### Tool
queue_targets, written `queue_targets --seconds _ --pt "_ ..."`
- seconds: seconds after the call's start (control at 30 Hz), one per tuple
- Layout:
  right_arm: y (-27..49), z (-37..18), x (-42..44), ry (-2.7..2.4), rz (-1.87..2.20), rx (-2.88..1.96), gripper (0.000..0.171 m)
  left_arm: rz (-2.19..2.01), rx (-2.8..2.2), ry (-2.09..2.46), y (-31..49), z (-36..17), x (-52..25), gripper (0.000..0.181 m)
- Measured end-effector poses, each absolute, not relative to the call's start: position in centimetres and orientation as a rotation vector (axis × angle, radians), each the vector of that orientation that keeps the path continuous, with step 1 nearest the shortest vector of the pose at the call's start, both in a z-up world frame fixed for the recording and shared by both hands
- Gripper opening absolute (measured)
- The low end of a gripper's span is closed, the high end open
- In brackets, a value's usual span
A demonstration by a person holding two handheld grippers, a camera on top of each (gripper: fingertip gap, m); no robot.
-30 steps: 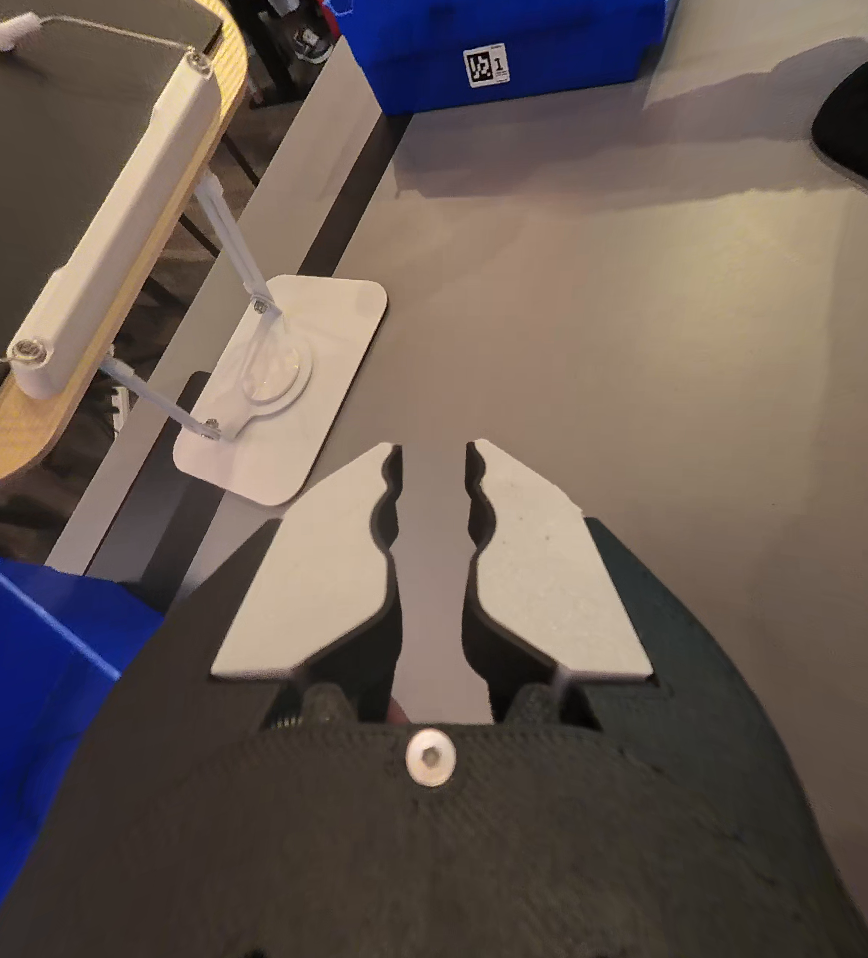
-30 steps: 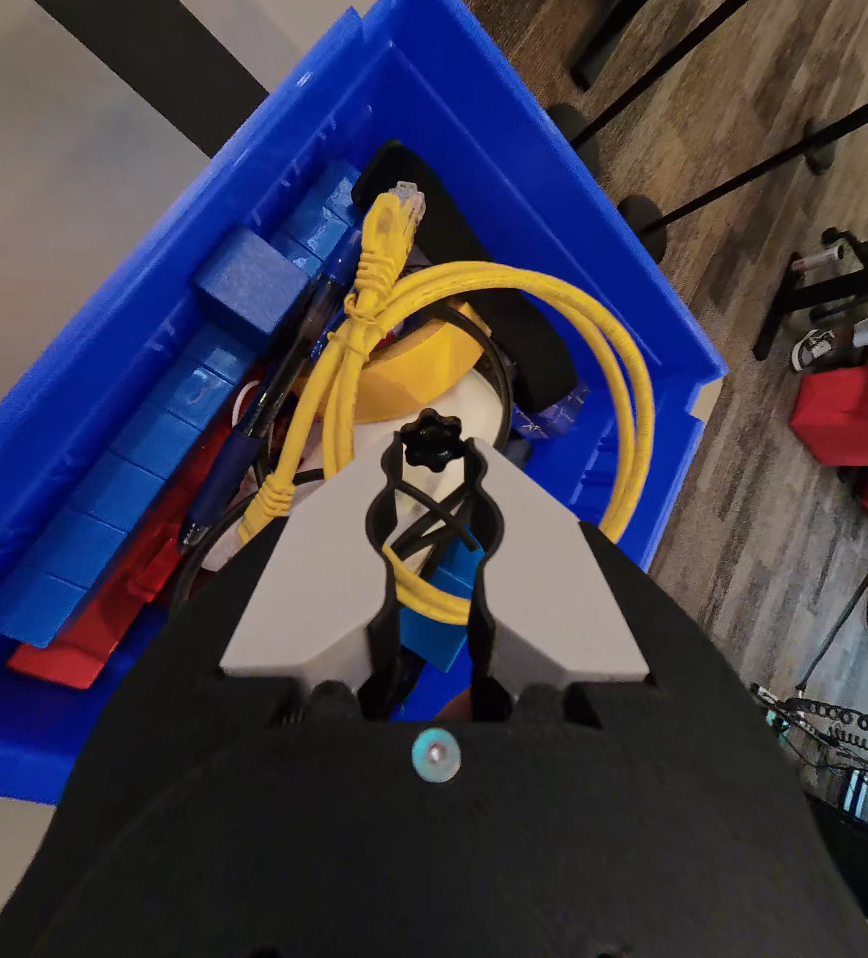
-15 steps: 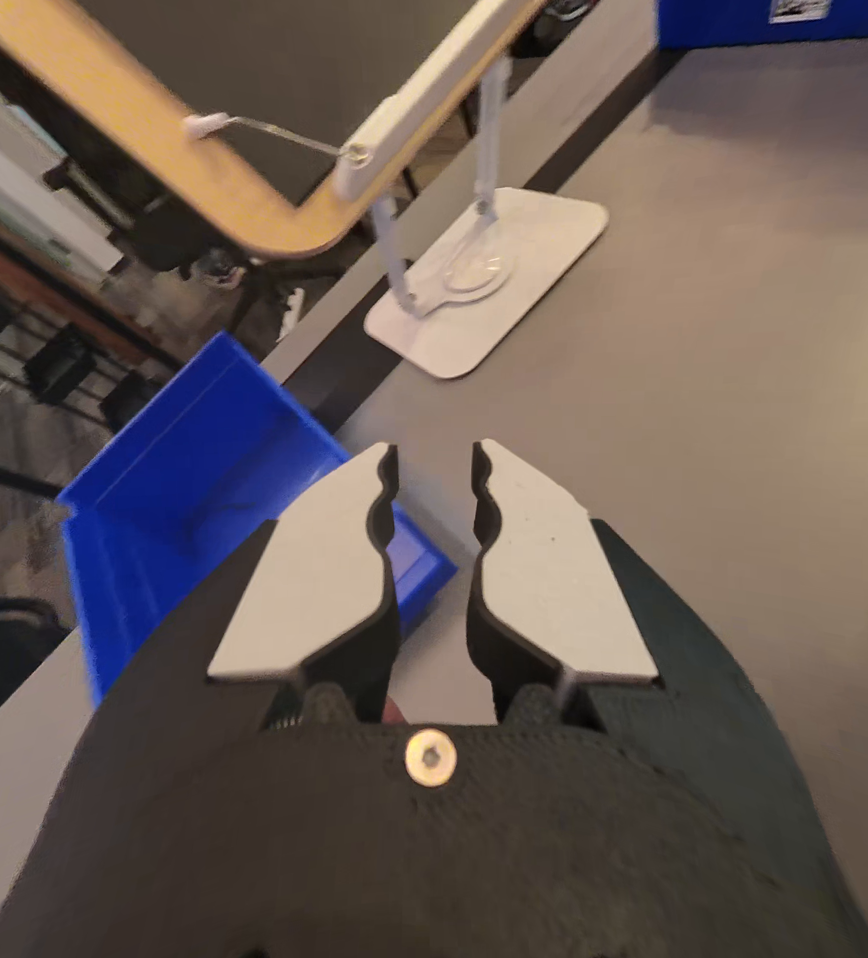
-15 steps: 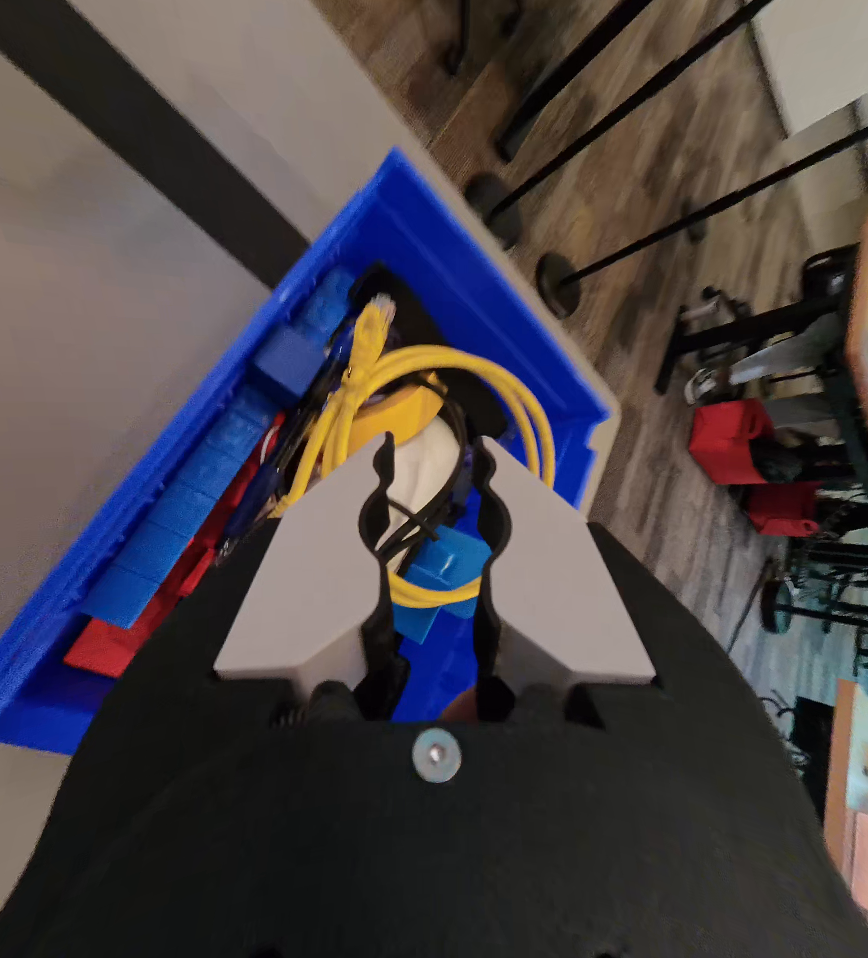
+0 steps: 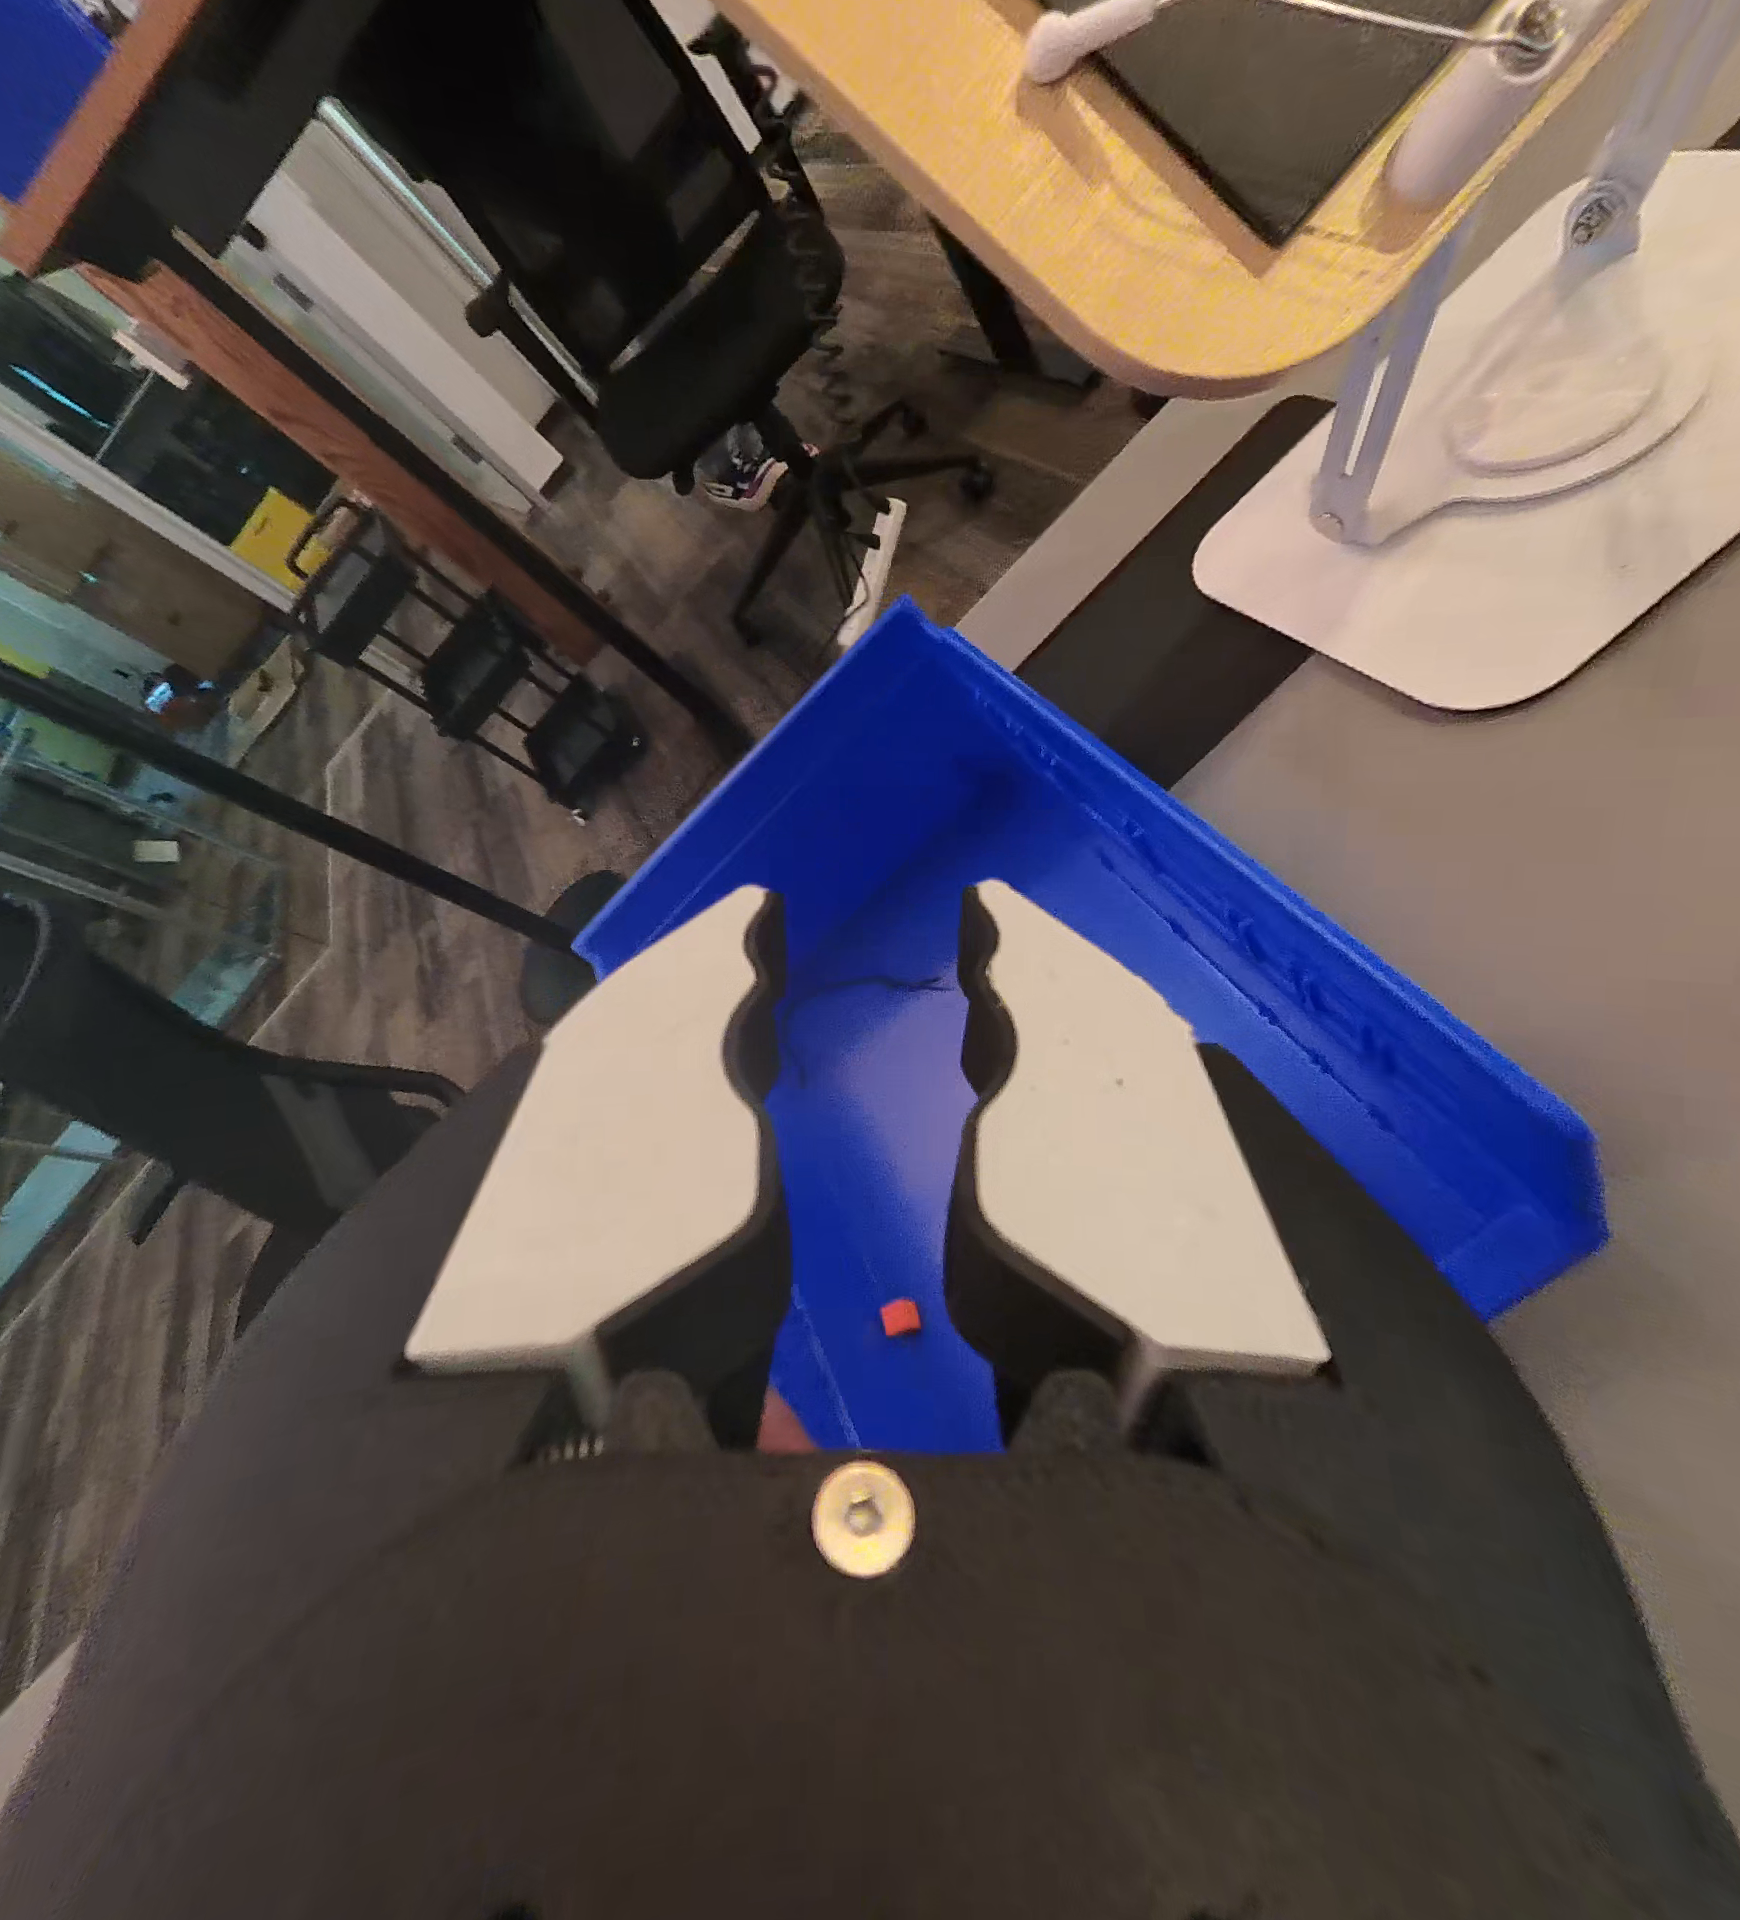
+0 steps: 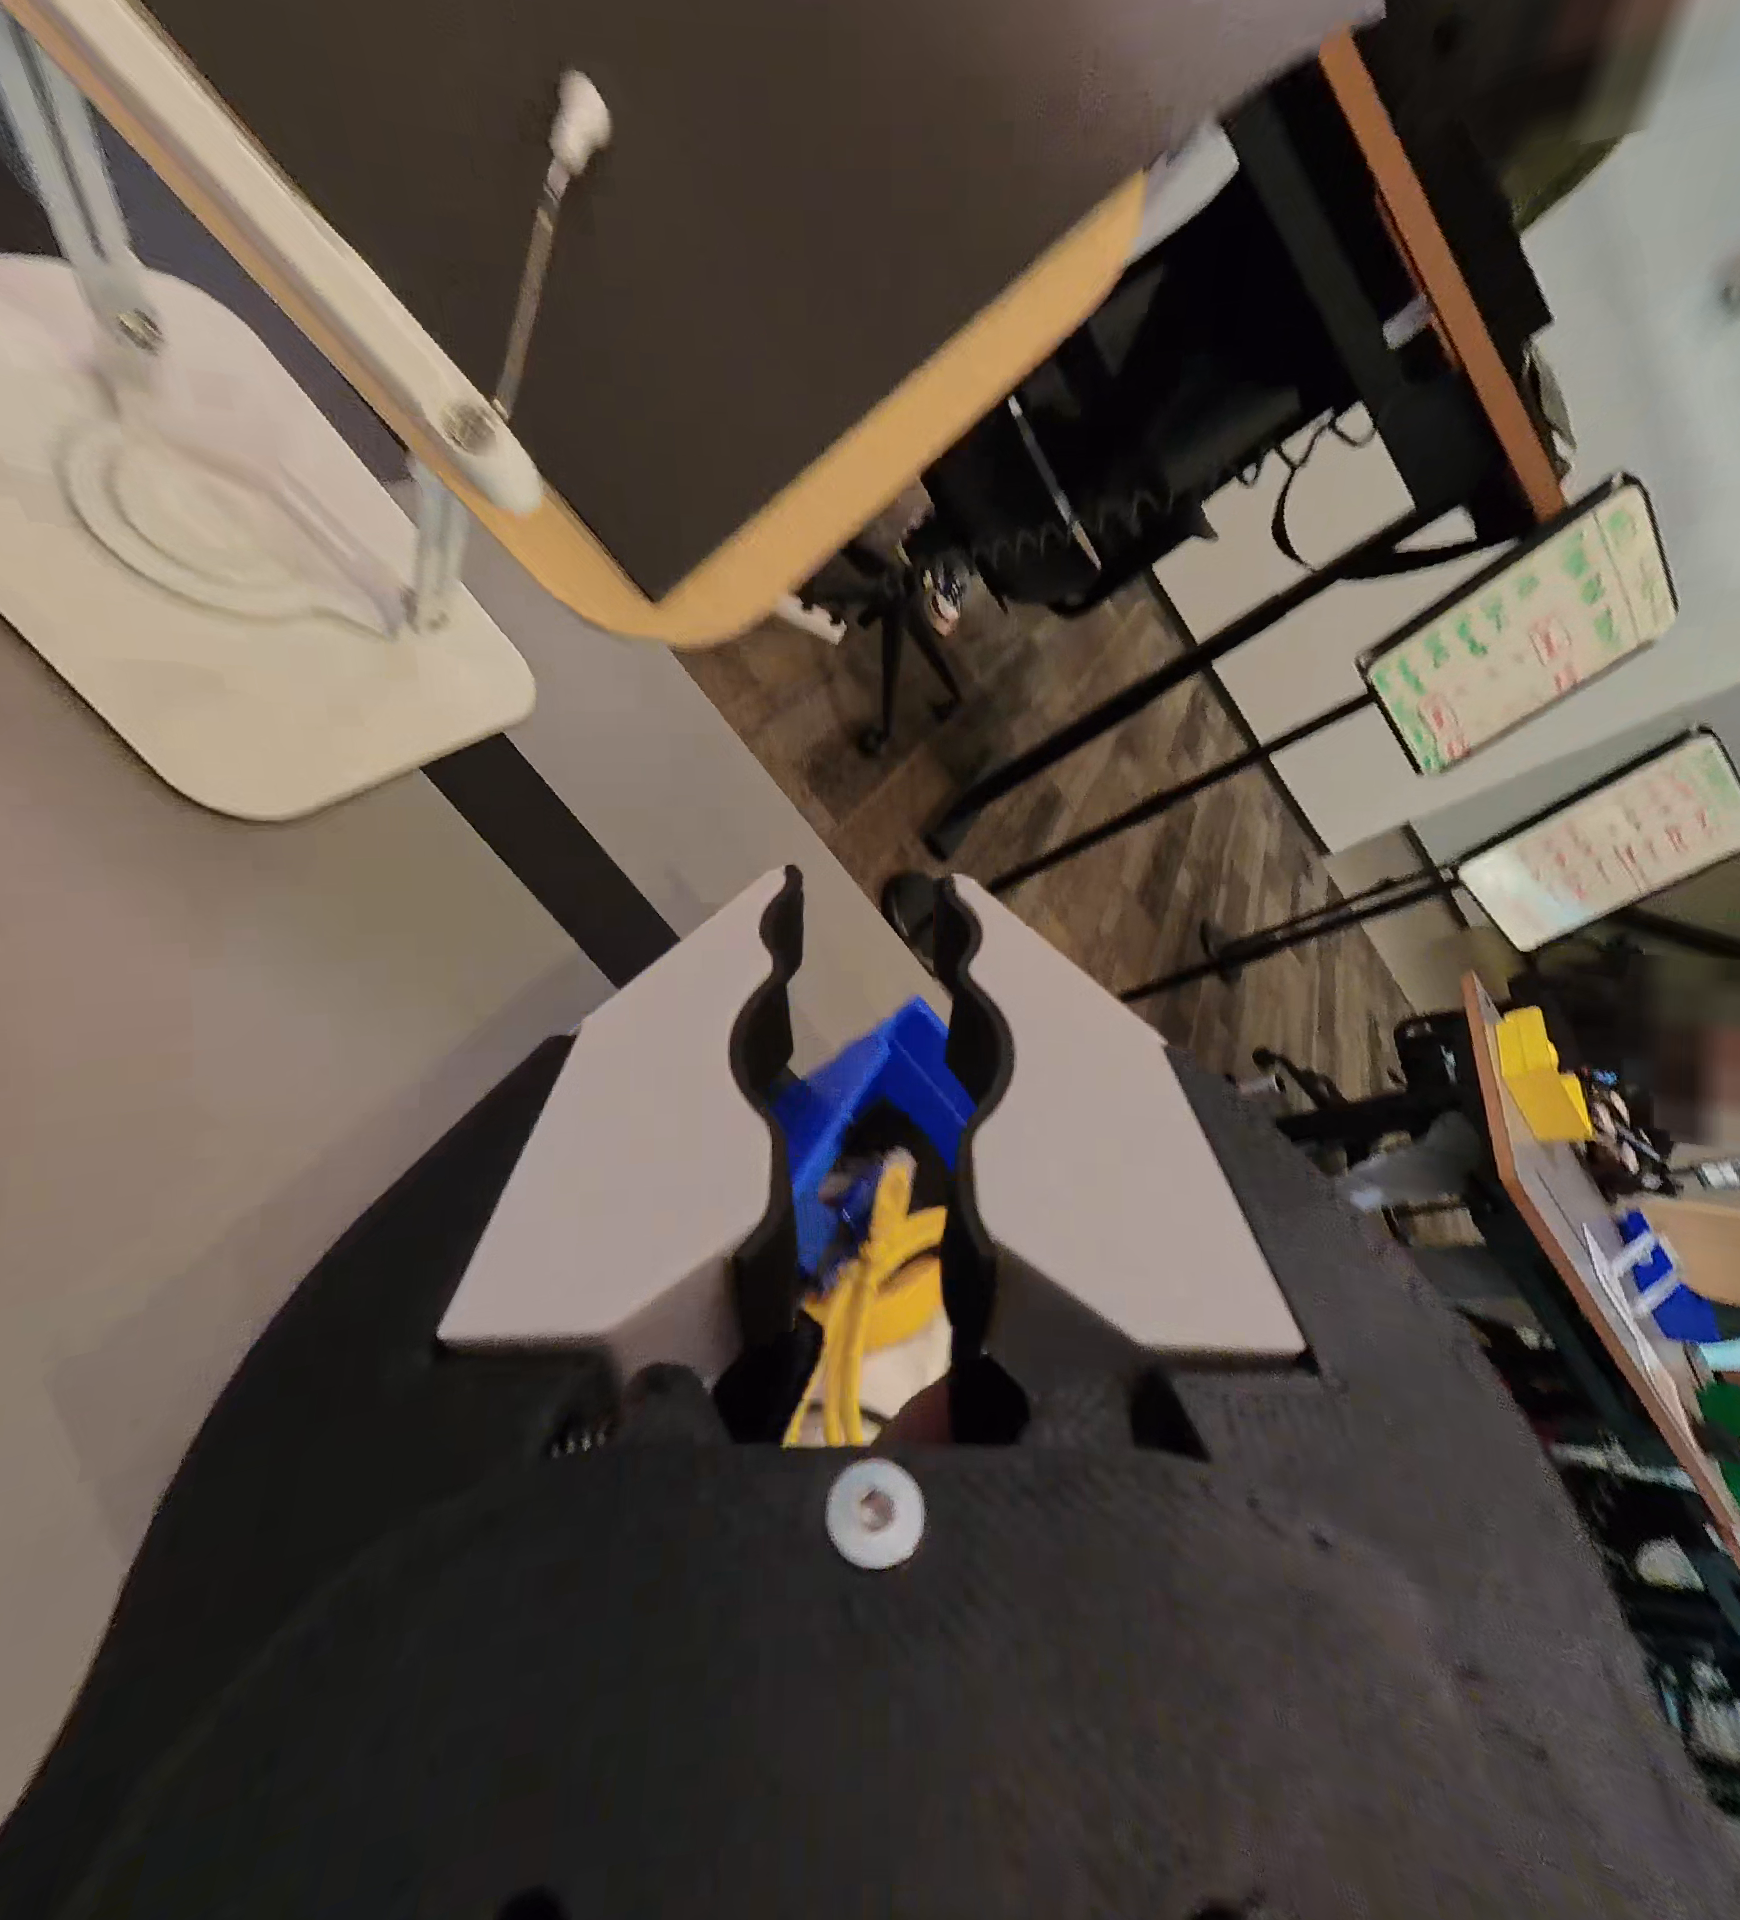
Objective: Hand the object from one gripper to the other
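Observation:
My left gripper (image 5: 871,914) is open and empty. It hangs over a nearly empty blue bin (image 5: 1261,935) at the table's left edge; a tiny red piece (image 5: 897,1317) lies on the bin's floor. My right gripper (image 6: 871,894) is open with a narrow gap and holds nothing. Low between its fingers I see a corner of a second blue bin (image 6: 845,1101) with a yellow cable (image 6: 887,1247) and other items inside. Most of that bin is hidden behind the gripper body. Neither gripper shows in the other's view.
A white stand base (image 5: 1468,582) sits on the grey table (image 5: 1572,935), carrying a tilted wood-edged dark board (image 6: 845,260) overhead. The table edge and floor (image 6: 1105,831) lie just past both bins. Chairs, stands and whiteboards (image 6: 1520,623) stand beyond. One gripper's finger ends stand about 50 cm off the other's. The tiny red piece (image 5: 897,1317) is about 20 cm from my left fingertips.
My left gripper swung left from the bare table to above the nearly empty bin. My right gripper tilted up and away from the full bin, which now shows only between its fingers.

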State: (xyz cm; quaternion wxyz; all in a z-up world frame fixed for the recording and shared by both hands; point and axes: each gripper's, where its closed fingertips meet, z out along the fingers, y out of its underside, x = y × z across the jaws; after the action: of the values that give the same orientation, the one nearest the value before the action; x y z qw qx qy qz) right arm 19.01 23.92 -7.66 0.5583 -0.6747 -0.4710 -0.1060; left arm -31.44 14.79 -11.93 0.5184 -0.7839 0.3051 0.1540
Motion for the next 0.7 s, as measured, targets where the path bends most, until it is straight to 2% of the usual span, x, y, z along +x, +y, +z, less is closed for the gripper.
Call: queue_targets --seconds 0.13,0.27,0.43,0.7 --pt "22.5 -8.2 14.4 -1.165 -0.129 -1.542 0.022 0.358 -1.938 0.818 17.2 -13.3 -32.0 0.033" --pt "21.7 -9.7 10.5 -1.231 -0.081 -1.524 0.022 0.571 -2.122 0.979 18.0 -17.4 -35.3 0.036" --pt "20.6 -11.9 6.2 -1.305 -0.006 -1.528 0.022 0.566 -2.292 1.129 16.8 -22.3 -36.6 0.042" --pt "19.4 -14.1 0.1 -1.378 0.04 -1.476 0.02 0.426 -2.244 1.073 16.6 -21.5 -36.0 0.043"
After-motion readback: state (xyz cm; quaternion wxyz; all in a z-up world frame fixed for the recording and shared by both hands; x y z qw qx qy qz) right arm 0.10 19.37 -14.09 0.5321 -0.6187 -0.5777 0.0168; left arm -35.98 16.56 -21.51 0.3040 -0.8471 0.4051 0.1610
